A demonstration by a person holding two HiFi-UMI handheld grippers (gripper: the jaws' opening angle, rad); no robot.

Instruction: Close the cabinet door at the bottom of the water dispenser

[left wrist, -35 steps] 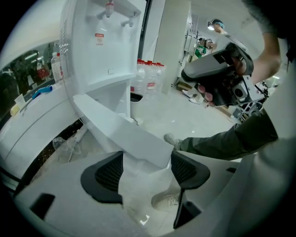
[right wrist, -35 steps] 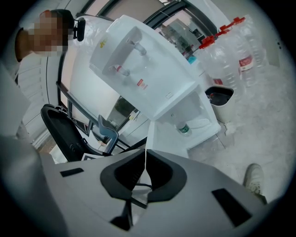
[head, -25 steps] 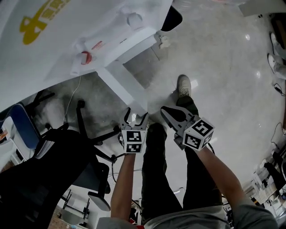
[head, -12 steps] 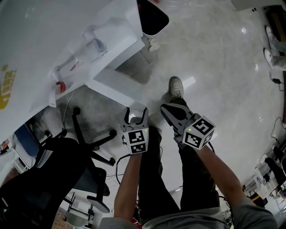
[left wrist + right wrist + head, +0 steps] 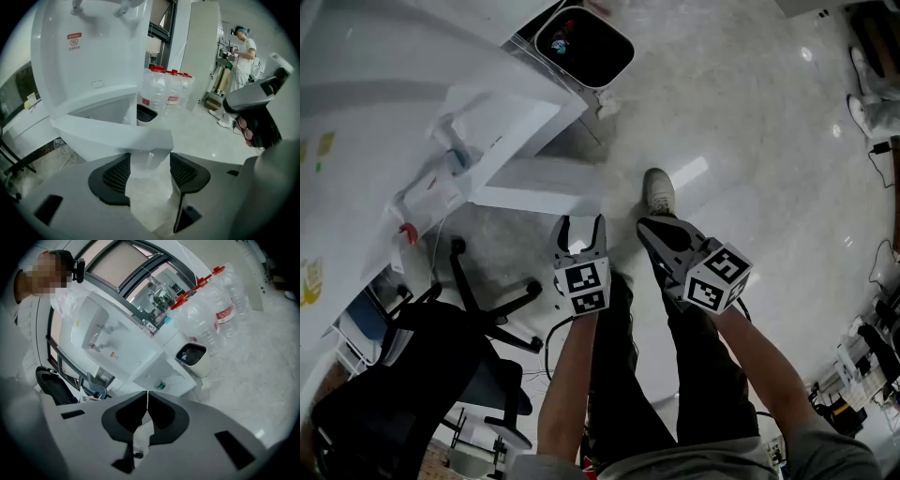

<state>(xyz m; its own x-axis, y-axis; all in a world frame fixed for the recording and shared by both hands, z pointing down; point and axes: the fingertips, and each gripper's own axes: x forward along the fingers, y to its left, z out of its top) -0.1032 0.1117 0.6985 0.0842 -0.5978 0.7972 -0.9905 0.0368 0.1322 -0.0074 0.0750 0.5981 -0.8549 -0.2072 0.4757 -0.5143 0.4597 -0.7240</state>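
The white water dispenser point(image 5: 441, 103) point(image 5: 93, 61) point(image 5: 117, 343) stands at the upper left. Its bottom cabinet door point(image 5: 534, 176) point(image 5: 112, 136) is swung out towards me. My left gripper point(image 5: 581, 220) point(image 5: 150, 161) is at the door's free end. Its jaws are closing, the door's end edge shows in the gap between the black pads point(image 5: 115, 176), and I see no firm press on it. My right gripper point(image 5: 647, 230) point(image 5: 147, 397) hovers just to the right, shut with nothing in it. It also shows in the left gripper view point(image 5: 255, 108).
A waste bin point(image 5: 584, 44) point(image 5: 193, 355) stands beside the dispenser, with several large water bottles point(image 5: 164, 89) point(image 5: 211, 315) behind it. A black office chair point(image 5: 422, 356) is at my left. My shoe point(image 5: 658, 192) is under the grippers. Another person point(image 5: 243, 51) stands far back.
Both grippers have moved across the floor towards the dispenser. The left gripper has come up to the open door's end and its jaws have narrowed a little.
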